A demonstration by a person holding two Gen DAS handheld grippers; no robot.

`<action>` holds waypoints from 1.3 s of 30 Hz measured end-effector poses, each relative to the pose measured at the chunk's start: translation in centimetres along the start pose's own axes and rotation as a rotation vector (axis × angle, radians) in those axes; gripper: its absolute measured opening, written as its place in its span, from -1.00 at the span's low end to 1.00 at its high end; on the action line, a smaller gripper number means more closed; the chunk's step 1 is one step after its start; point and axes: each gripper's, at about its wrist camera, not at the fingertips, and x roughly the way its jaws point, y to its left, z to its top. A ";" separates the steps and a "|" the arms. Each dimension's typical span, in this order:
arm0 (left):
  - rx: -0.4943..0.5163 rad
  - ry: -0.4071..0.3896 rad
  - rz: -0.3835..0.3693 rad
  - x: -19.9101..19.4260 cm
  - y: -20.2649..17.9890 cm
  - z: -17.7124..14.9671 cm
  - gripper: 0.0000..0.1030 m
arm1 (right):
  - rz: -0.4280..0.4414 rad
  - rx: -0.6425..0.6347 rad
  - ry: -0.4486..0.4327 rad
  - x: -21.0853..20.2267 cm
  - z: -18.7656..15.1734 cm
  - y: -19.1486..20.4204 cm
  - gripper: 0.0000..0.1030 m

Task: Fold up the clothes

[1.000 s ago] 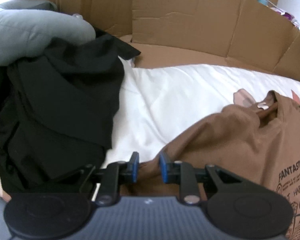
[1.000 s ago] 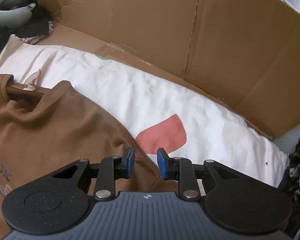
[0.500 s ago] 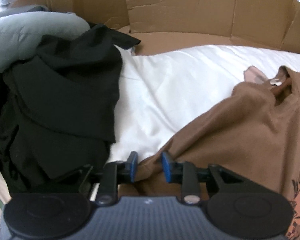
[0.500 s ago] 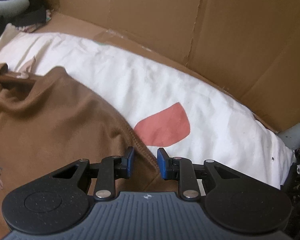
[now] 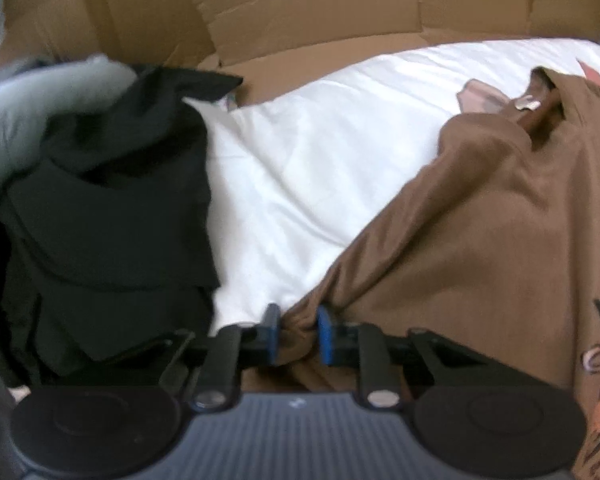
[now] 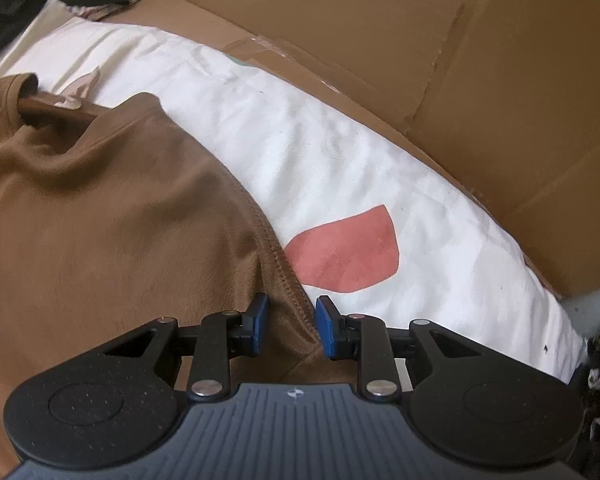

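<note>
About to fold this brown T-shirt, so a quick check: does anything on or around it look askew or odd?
Yes. The brown T-shirt is not flat: fabric bunches toward the left gripper, whose jaws are closing on it, and ripples below the collar. A black garment pile overlaps the white sheet.

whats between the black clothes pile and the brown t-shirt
Only bare white bedsheet lies between the black clothes pile and the brown t-shirt; nothing rests on that stretch. The left wrist view shows it.

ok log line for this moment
left gripper: closing on brown t-shirt sleeve | right gripper: open, astride t-shirt sleeve hem | white sheet underneath
</note>
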 end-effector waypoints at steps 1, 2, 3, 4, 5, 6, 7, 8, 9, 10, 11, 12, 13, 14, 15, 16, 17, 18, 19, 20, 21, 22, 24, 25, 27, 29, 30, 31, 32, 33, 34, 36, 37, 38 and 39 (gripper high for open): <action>-0.010 -0.013 0.007 -0.3 0.1 0.0 -0.75 | 0.000 -0.008 -0.005 0.0 0.0 0.0 -0.36; -0.021 -0.026 0.014 -0.5 0.3 0.1 -0.78 | 0.001 -0.016 -0.010 0.0 -0.1 0.0 -0.36; -0.027 -0.039 0.023 -0.8 0.4 0.1 -0.83 | 0.003 -0.020 -0.013 -0.1 0.0 0.0 -0.36; -0.023 -0.054 0.037 -1.2 0.5 0.1 -0.85 | 0.006 -0.016 -0.011 0.0 0.0 -0.1 -0.36; -0.018 -0.068 0.050 -1.5 0.6 0.1 -0.85 | 0.009 -0.012 -0.010 0.0 0.0 -0.2 -0.36; -0.017 -0.080 0.060 -1.8 0.5 0.3 -0.86 | 0.011 -0.013 -0.007 0.0 0.1 -0.3 -0.36; -0.021 -0.090 0.067 -2.4 0.4 0.8 -0.87 | 0.010 -0.021 -0.003 0.0 0.1 -0.2 -0.39; -0.029 -0.095 0.069 -2.6 0.3 1.1 -0.87 | 0.008 -0.033 0.004 0.0 0.2 0.0 -0.53; -0.039 -0.099 0.070 -3.0 0.5 1.0 -0.88 | -0.001 -0.052 0.012 -0.1 0.4 0.2 -0.87; -0.050 -0.101 0.071 -3.0 0.7 1.0 -0.88 | -0.022 -0.073 0.014 -0.3 0.5 0.4 -0.94; -0.060 -0.103 0.074 -3.3 0.8 0.9 -0.88 | -0.042 -0.091 0.013 -0.4 0.6 0.6 -0.94; -0.069 -0.105 0.079 -3.4 0.9 0.9 -0.89 | -0.062 -0.102 0.007 -0.6 0.6 0.6 -0.95; -0.074 -0.107 0.089 -3.3 1.1 0.9 -0.89 | -0.077 -0.107 0.001 -0.8 0.7 0.6 -0.95; -0.080 -0.108 0.097 -3.4 1.2 0.9 -0.89 | -0.092 -0.109 -0.006 -0.9 0.7 0.5 -0.95; -0.090 -0.109 0.100 -3.7 1.3 0.6 -0.90 | -0.105 -0.110 -0.013 -1.1 0.8 0.5 -0.96; -0.101 -0.110 0.103 -4.1 1.5 0.4 -0.90 | -0.115 -0.110 -0.019 -1.2 0.9 0.4 -0.96; -0.110 -0.111 0.105 -4.4 1.6 0.3 -0.90 | -0.125 -0.113 -0.025 -1.4 1.0 0.4 -0.96; -0.115 -0.112 0.104 -4.4 1.7 0.2 -0.90 | -0.136 -0.119 -0.029 -1.4 1.1 0.5 -0.96; -0.118 -0.116 0.107 -4.5 1.8 0.1 -0.90 | -0.145 -0.125 -0.029 -1.4 1.2 0.7 -0.96; -0.123 -0.120 0.112 -4.5 2.0 0.0 -0.90 | -0.153 -0.131 -0.028 -1.3 1.4 0.9 -0.96; -0.128 -0.123 0.118 -4.5 2.1 -0.2 -0.90 | -0.162 -0.140 -0.027 -1.4 1.6 1.1 -0.96; -0.137 -0.124 0.124 -4.6 2.3 -0.3 -0.90 | -0.172 -0.148 -0.027 -1.4 1.9 1.3 -0.96; -0.162 -0.122 0.141 -4.6 2.8 -0.5 -0.90 | -0.192 -0.160 -0.036 -1.5 2.7 1.6 -0.97; -0.174 -0.122 0.150 -4.6 3.0 -0.6 -0.90 | -0.201 -0.166 -0.045 -1.6 3.1 1.7 -0.97; -0.195 -0.119 0.165 -4.6 3.5 -0.7 -0.91 | -0.220 -0.172 -0.070 -1.7 4.1 2.1 -0.97; -0.213 -0.118 0.180 -4.7 4.1 -0.7 -0.91 | -0.236 -0.177 -0.091 -1.8 5.1 2.5 -0.97; -0.219 -0.119 0.186 -4.8 4.3 -0.6 -0.91 | -0.243 -0.182 -0.098 -1.8 5.6 2.7 -0.97; -0.225 -0.121 0.191 -4.9 4.5 -0.5 -0.91 | -0.249 -0.186 -0.102 -1.8 6.1 2.8 -0.97; -0.230 -0.124 0.197 -5.0 4.6 -0.4 -0.91 | -0.251 -0.189 -0.104 -1.7 6.6 2.8 -0.97; -0.238 -0.126 0.200 -5.1 4.8 -0.3 -0.91 | -0.254 -0.191 -0.106 -1.6 7.1 2.9 -0.97; -0.250 -0.129 0.204 -5.2 5.0 -0.2 -0.91 | -0.257 -0.194 -0.107 -1.5 7.6 2.9 -0.97; -0.268 -0.129 0.208 -5.0 5.4 0.0 -0.91 | -0.268 -0.196 -0.111 -1.2 8.3 2.9 -0.97; -0.275 -0.128 0.209 -4.9 5.5 0.1 -0.91 | -0.270 -0.191 -0.111 -1.1 8.6 2.9 -0.97; -0.279 -0.124 0.207 -4.7 5.6 0.2 -0.91 | -0.273 -0.187 -0.112 -1.0 9.0 2.8 -0.97; -0.279 -0.118 0.204 -4.4 5.6 0.3 -0.91 | -0.275 -0.184 -0.109 -0.8 9.1 2.8 -0.97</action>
